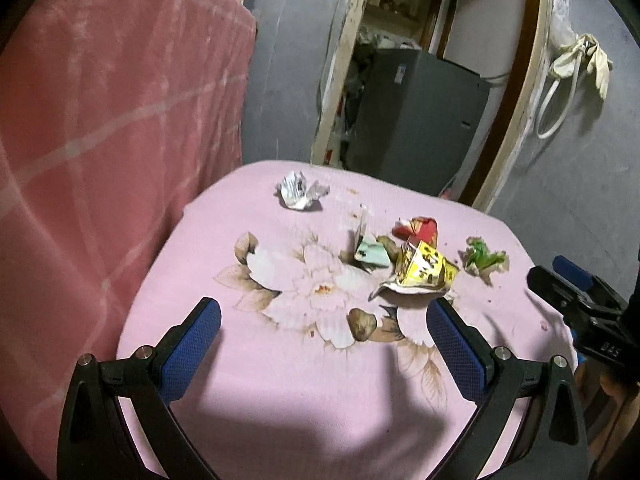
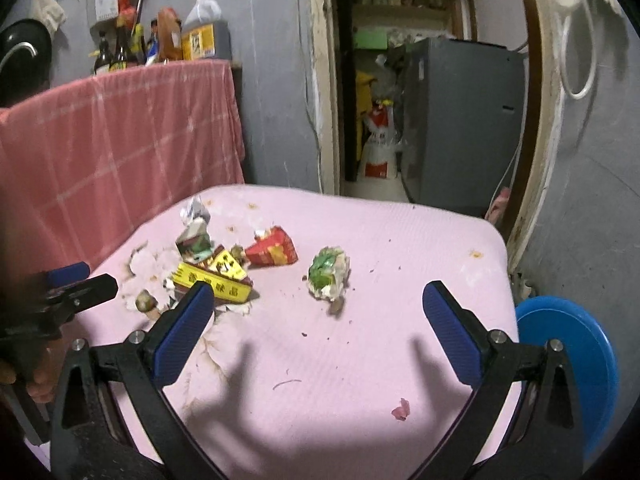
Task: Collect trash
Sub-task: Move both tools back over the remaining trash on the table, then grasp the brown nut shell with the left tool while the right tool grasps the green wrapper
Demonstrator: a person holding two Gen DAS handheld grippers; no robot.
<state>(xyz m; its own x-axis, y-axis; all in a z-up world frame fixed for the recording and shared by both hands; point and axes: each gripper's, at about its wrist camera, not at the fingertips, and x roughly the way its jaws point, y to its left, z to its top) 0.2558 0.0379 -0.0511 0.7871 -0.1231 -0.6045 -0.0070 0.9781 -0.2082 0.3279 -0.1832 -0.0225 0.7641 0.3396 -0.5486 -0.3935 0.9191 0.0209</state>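
Trash lies on a pink flowered tabletop (image 1: 280, 380): a crumpled white wrapper (image 1: 300, 192) at the far side, a pale green carton (image 1: 370, 252), a red packet (image 1: 418, 230), a yellow box (image 1: 424, 272) and a green crumpled wrapper (image 1: 482, 258). In the right wrist view the yellow box (image 2: 216, 282), red packet (image 2: 274, 250) and green wrapper (image 2: 328, 272) show. My left gripper (image 1: 324, 328) is open and empty, above the table short of the yellow box. My right gripper (image 2: 318, 308) is open and empty, just short of the green wrapper.
A pink checked cloth (image 1: 100, 140) hangs at the left, with bottles (image 2: 132, 48) on top. A doorway with a grey cabinet (image 1: 420, 116) lies beyond the table. A blue stool (image 2: 568, 356) stands at the table's right. Crumbs and a pink scrap (image 2: 400, 412) dot the tabletop.
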